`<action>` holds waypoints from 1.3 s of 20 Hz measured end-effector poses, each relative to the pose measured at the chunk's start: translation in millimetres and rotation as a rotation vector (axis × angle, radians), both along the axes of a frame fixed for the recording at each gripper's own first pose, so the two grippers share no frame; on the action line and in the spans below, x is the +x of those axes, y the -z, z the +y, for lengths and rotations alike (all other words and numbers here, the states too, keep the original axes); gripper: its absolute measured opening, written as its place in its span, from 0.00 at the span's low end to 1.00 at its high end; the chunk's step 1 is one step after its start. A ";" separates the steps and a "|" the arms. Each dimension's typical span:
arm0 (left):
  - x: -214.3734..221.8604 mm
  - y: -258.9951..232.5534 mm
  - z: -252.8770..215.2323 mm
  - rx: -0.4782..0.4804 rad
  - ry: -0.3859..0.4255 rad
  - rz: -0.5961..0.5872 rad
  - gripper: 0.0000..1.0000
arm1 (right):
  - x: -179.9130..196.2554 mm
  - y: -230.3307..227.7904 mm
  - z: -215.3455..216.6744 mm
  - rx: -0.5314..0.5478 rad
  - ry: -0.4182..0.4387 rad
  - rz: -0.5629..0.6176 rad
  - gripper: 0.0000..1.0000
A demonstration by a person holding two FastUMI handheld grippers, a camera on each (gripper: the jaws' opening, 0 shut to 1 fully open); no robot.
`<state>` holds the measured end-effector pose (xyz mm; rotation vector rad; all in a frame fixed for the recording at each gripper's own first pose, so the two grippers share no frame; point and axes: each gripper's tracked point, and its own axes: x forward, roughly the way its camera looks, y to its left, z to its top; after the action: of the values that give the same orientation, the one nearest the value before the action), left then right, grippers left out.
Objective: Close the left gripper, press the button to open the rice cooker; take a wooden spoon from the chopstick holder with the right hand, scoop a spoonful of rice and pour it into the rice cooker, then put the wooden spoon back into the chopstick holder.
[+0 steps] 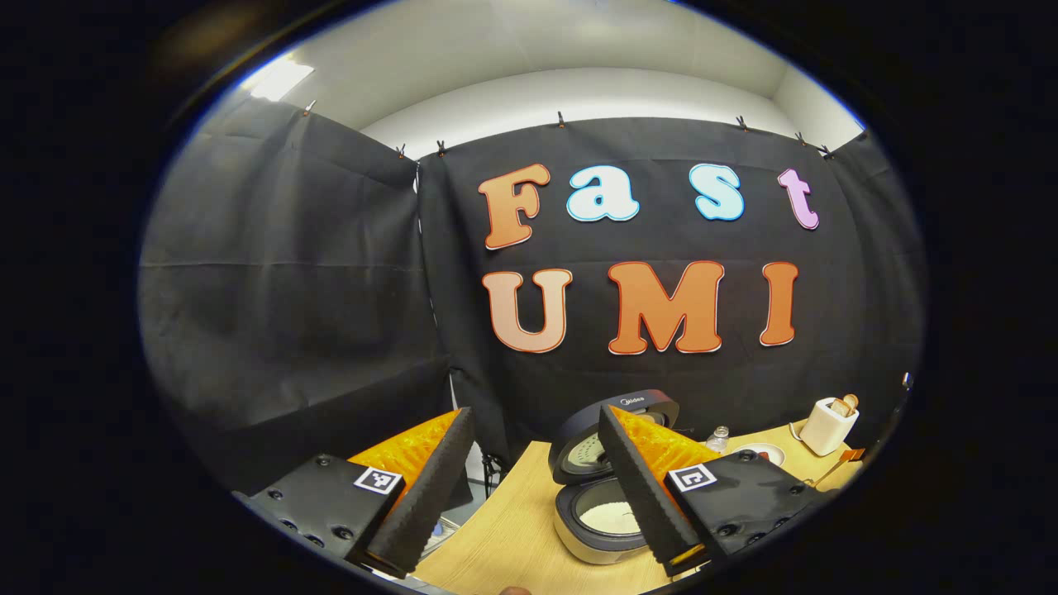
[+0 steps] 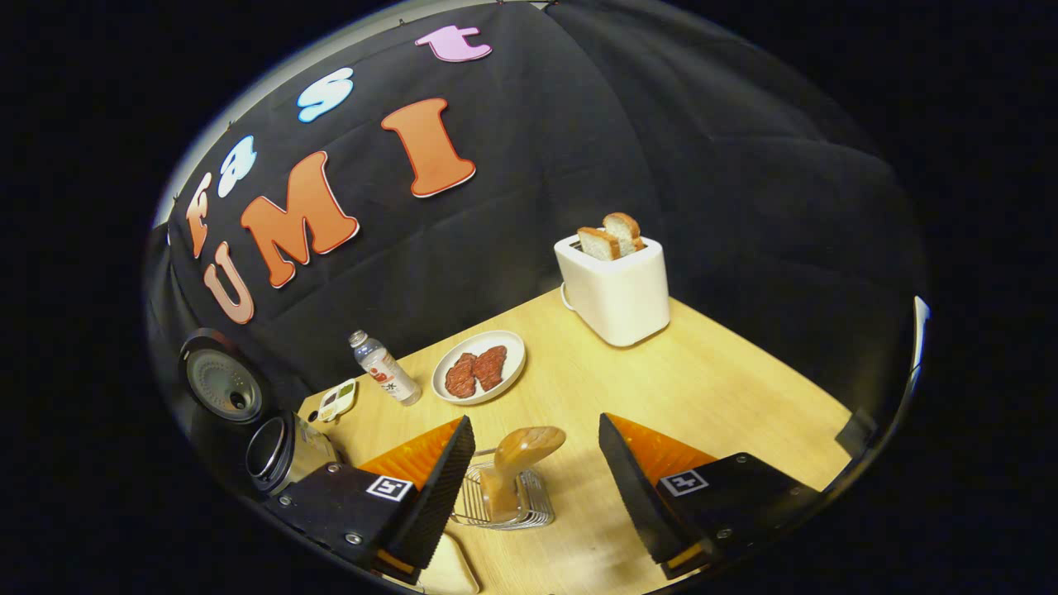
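The rice cooker (image 1: 588, 537) stands open on the wooden table, its lid (image 1: 583, 450) raised, with white rice in the pot. My left gripper (image 1: 533, 417) is open above the table's left end; its right finger overlaps the cooker in the left gripper view. In the right gripper view the wooden spoon (image 2: 519, 463) stands bowl-up in the wire chopstick holder (image 2: 529, 511). My right gripper (image 2: 537, 421) is open, with the spoon and holder in the gap between its fingers and neither finger touching them. The rice cooker (image 2: 281, 450) is at the far left of that view.
A white toaster (image 2: 616, 285) with two bread slices stands at the back of the table (image 2: 711, 388). A plate of meat (image 2: 479, 368), a small bottle (image 2: 384, 368) and a little dish (image 2: 337, 399) lie near the wall. A cream-coloured dish (image 2: 450, 566) sits by the holder.
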<state>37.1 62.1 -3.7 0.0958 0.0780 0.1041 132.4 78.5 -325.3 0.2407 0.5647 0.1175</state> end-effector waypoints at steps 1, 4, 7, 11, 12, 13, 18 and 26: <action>1.4 -0.6 -1.4 -0.003 0.003 -0.004 1.00 | 1.6 -15.3 -6.1 -0.016 0.009 -0.021 0.95; 7.6 -0.1 -11.4 -0.037 0.043 -0.003 1.00 | 6.7 -65.9 -16.6 -0.055 0.022 -0.089 0.95; 18.6 4.0 -19.6 -0.065 0.083 0.013 1.00 | 6.7 -124.9 -17.4 -0.086 0.021 -0.166 0.95; 51.6 -4.8 -27.7 -0.062 0.109 0.009 1.00 | -8.1 -192.0 -16.8 -0.141 0.002 -0.239 0.95; 63.6 -6.2 -28.7 -0.056 0.106 0.010 1.00 | -12.0 -208.3 -18.4 -0.159 0.001 -0.264 0.95; 77.3 -8.3 -33.0 -0.051 0.111 0.008 1.00 | -17.0 -227.4 -17.5 -0.160 0.001 -0.289 0.95; 166.4 -3.2 -48.0 -0.050 0.133 0.029 0.96 | -46.9 -279.0 -16.8 -0.144 -0.031 -0.338 0.95; 292.9 63.9 -63.6 -0.063 0.101 0.156 1.00 | -73.9 -315.5 -35.4 -0.184 -0.009 -0.379 0.95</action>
<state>330.0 -1.5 -67.5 0.0444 0.2318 -0.0071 58.5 43.1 -9.8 0.0338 0.1969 0.1155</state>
